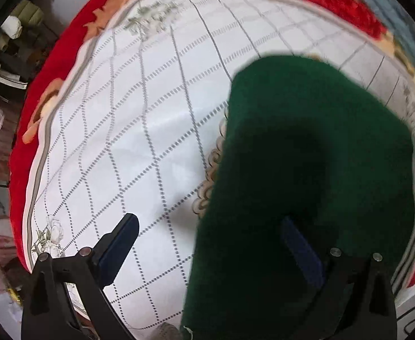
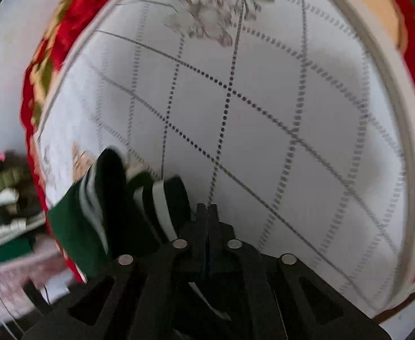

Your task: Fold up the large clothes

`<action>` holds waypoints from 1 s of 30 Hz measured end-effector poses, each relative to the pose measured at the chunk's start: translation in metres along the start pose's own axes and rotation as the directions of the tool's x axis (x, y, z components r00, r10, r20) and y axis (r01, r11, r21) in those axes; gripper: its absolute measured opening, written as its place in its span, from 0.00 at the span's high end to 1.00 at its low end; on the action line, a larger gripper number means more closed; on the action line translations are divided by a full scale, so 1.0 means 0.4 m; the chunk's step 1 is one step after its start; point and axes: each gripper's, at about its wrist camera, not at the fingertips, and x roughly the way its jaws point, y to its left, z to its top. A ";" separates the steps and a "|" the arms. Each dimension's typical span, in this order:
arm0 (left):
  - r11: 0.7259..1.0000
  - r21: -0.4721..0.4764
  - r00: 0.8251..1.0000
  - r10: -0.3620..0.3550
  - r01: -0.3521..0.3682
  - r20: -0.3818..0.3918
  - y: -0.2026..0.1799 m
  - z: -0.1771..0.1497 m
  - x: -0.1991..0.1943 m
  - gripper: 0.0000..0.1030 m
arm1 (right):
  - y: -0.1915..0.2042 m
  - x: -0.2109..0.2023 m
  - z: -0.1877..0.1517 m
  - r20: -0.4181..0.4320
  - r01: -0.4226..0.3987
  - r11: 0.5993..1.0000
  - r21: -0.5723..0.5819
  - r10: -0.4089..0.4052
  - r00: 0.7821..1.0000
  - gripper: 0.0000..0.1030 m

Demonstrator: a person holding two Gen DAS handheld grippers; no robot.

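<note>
The left tool (image 1: 207, 243) hangs wide open over the green sweater (image 1: 306, 170), which lies on the white checked sheet (image 1: 139, 130). The right tool (image 2: 206, 212) is nearly closed and empty.

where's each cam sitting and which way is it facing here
Left wrist: sits on the left gripper, looking down along its wide-open fingers at the white checked cloth and the dark green garment; both fingers show.
Right wrist: sits on the right gripper, looking steeply down at the same cloth, its fingers almost together with nothing visibly between them; green striped cuffs lie to its left.
Shared: the checked cloth, the red blanket under it, the green garment.
</note>
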 end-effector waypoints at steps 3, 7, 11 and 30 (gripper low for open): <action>1.000 0.001 1.000 0.020 -0.020 0.011 0.032 0.000 -0.022 0.00 | -0.024 -0.082 -0.053 0.043 -0.071 0.997 -0.006 0.071 0.997 0.24; 0.999 -0.016 0.999 0.041 -0.041 0.012 0.069 -0.014 -0.039 0.00 | 0.030 -0.099 -0.131 -0.007 -0.175 0.983 -0.051 0.175 0.985 0.24; 0.998 -0.012 0.998 0.068 -0.068 0.002 0.082 -0.028 -0.027 0.00 | 0.127 -0.004 -0.171 -0.056 -0.171 0.975 -0.139 0.165 0.985 0.30; 0.998 -0.022 0.998 -0.065 0.065 0.017 0.103 -0.027 -0.020 0.00 | 0.077 -0.026 -0.190 -0.011 0.041 0.996 -0.074 -0.042 0.999 0.29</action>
